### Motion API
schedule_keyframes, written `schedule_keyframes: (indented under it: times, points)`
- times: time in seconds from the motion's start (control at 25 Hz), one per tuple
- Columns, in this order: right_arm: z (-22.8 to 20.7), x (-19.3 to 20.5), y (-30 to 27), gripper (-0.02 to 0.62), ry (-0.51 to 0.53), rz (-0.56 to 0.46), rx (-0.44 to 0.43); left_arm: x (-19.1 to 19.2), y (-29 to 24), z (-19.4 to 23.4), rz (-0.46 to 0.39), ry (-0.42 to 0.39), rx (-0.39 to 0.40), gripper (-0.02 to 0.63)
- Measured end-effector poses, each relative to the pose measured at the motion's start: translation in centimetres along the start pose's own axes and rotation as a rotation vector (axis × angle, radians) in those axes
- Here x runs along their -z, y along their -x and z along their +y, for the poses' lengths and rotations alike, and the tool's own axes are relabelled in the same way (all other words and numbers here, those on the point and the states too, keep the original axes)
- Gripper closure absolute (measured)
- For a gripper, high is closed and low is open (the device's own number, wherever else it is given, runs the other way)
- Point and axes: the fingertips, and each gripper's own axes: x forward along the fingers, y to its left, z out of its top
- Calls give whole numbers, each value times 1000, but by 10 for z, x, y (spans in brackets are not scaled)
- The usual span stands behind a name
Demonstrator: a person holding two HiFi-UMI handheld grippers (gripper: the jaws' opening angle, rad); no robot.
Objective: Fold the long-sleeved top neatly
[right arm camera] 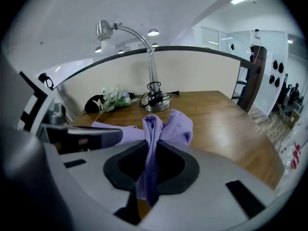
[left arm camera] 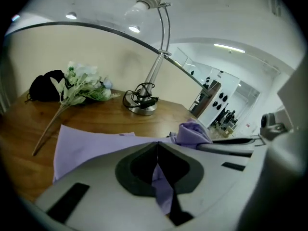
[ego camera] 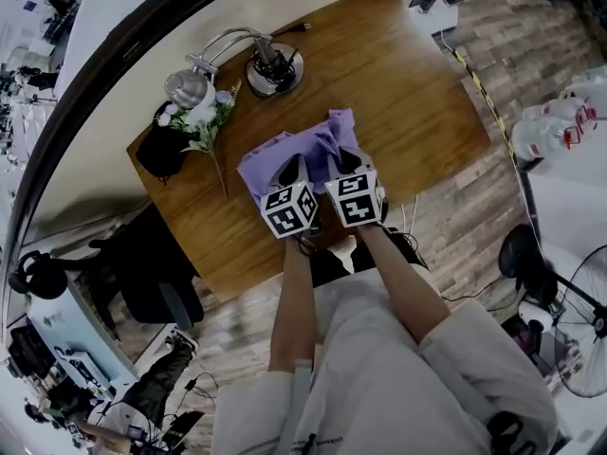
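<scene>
Forearms of the person (ego camera: 379,368), bare below rolled white sleeves, reach out side by side over the near edge of the worktop (ego camera: 408,93), one set of tongs in each hand.

Left tongs (ego camera: 289,171) (left arm camera: 157,150): clenched. Pads meet at the tips; a thin fold of lilac cloth is pinched between them and hangs down behind.

Right tongs (ego camera: 343,159) (right arm camera: 150,150): clamped on a thicker, bunched rope of the same cloth, which fills the gap between the pads and trails below them.

Long-sleeved top (ego camera: 275,164) (left arm camera: 91,141) (right arm camera: 175,126): lilac, at the near middle of the worktop, directly ahead of both tongs. On the left side it spreads out fairly flat toward the worktop. On the right side it is gathered into a crumpled knot that stands up just beyond the right tongs. The two tongs sit close together, marker cubes nearly touching.

Behind the top, well apart from it:
- desk lamp (ego camera: 270,64) (left arm camera: 144,105) (right arm camera: 156,102), round metal base with a cable coiled on it, curved neck, at the far edge.
- flower spray (ego camera: 204,117) (left arm camera: 82,88), white blooms, lying on its side, stem pointing toward the top's left end.
- black object (ego camera: 161,150) (left arm camera: 45,85) at the far left corner, touching the blooms; cannot tell what it is.

Worktop is brown wood and stands on a plank floor (ego camera: 531,27).
</scene>
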Motion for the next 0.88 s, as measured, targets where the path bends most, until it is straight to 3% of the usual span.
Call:
schedule_keyframes:
  times: [0.2,0.32,0.44,0.64,0.68,0.76,0.88]
  points:
    - [25,13,-29,524,33,44,-9,-12,21,27,-37,-6,-22,581]
    - [39,13,-39,446,-21,14,-92,-19,28,28,-49,-37,-3,581]
    - [59,16,-42,338,-22,-6,-223,-29,29,14,-65,-77,78,581]
    - [77,26,-33,262,53,-65,-359,-49,5,-33,-45,-211,251,581]
    - [77,26,-31,261,50,-76,-361,-50,-3,-40,-23,-234,273,581]
    - [69,22,-27,321,30,-105,-333,-54,-15,-44,6,-247,271,581]
    - [52,17,-22,308,48,-121,-253,-62,-12,-25,-23,-188,178,581]
